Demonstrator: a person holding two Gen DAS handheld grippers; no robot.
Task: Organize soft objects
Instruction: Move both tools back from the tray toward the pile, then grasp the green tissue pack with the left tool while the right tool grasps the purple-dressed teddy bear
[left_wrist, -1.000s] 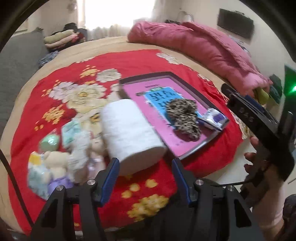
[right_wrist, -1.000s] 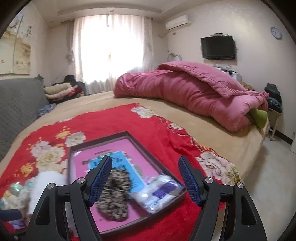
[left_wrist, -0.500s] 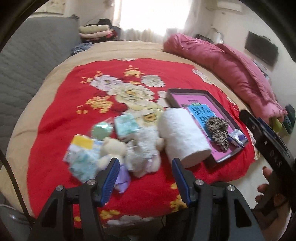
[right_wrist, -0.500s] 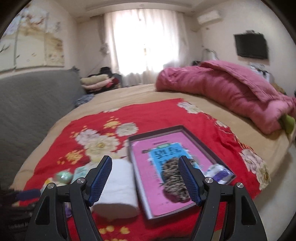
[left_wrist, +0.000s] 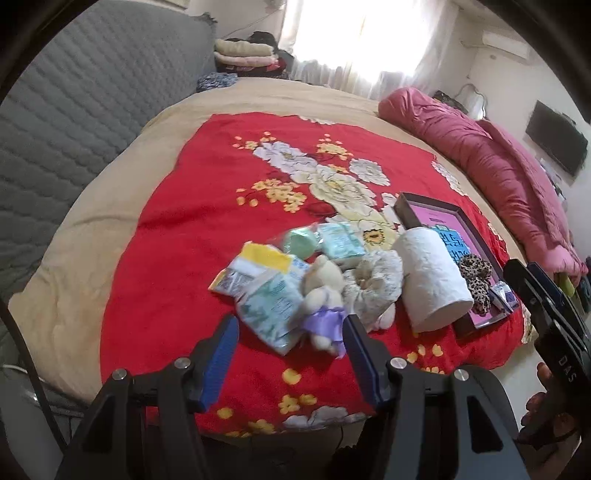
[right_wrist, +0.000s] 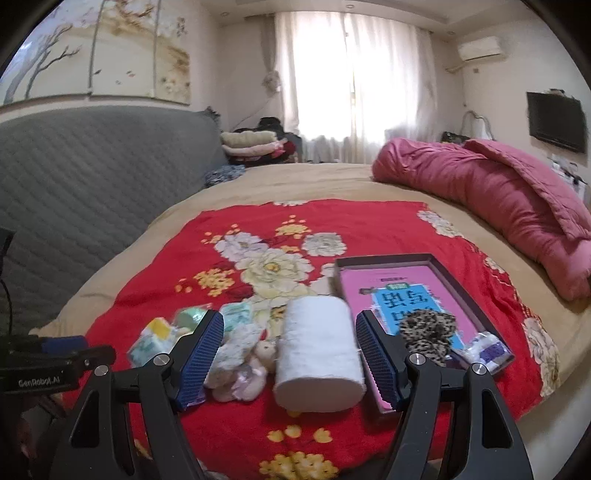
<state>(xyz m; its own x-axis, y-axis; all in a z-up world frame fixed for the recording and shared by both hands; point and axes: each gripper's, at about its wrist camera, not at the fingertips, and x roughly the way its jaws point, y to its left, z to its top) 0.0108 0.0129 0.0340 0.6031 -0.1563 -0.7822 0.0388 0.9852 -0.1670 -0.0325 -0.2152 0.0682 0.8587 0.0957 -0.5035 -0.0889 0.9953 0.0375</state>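
Observation:
On a red flowered blanket (left_wrist: 177, 229) lies a heap of soft things: a white paper roll (left_wrist: 430, 277) (right_wrist: 317, 350), a cream plush bear with a purple bow (left_wrist: 323, 295) (right_wrist: 255, 365), a pale scrunchie (left_wrist: 373, 284), and several tissue packs (left_wrist: 266, 295) (right_wrist: 155, 339). A dark tray (left_wrist: 406, 210) (right_wrist: 384, 260) with a pink and blue lining holds a leopard scrunchie (left_wrist: 474, 277) (right_wrist: 424, 330) and a small tissue pack (right_wrist: 487, 350). My left gripper (left_wrist: 290, 354) hovers open just in front of the bear and packs. My right gripper (right_wrist: 290, 358) stands open above the blanket, framing the paper roll.
A pink quilt (right_wrist: 498, 199) is bunched at the bed's far right. A grey padded headboard (right_wrist: 92, 177) runs along the left, with folded clothes (right_wrist: 255, 142) behind it. The bed's near edge is just below both grippers. A hand (left_wrist: 550, 406) holds the right gripper.
Both grippers swung left across the bed: the left now faces the plush bear and packs instead of the paper roll, the right now faces the roll instead of the tray. Both stayed open.

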